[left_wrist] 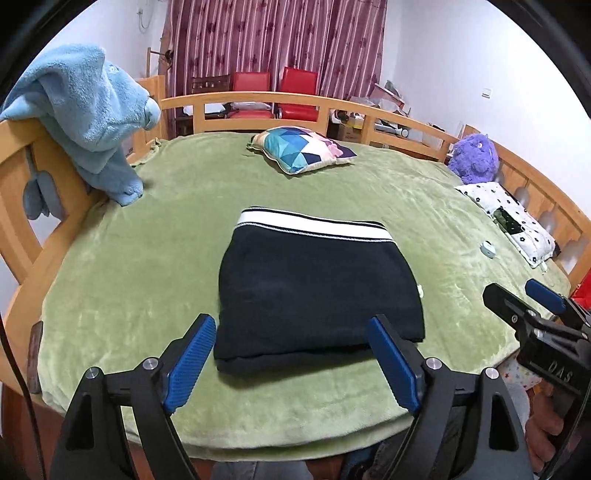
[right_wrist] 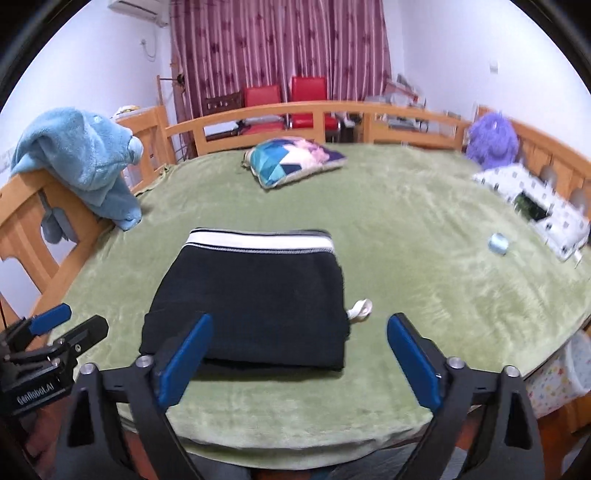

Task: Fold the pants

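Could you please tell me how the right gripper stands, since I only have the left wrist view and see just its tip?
Observer: The right gripper is open, with nothing between its fingers; the folded pants lie free on the bed.
Operator: Is anything sticking out of the pants?
Observer: Yes, a white strap loop pokes out of their right edge onto the green blanket.
Operator: Anything on the wall outside my view?
Observer: An air conditioner is mounted at the upper left, beside the curtain.
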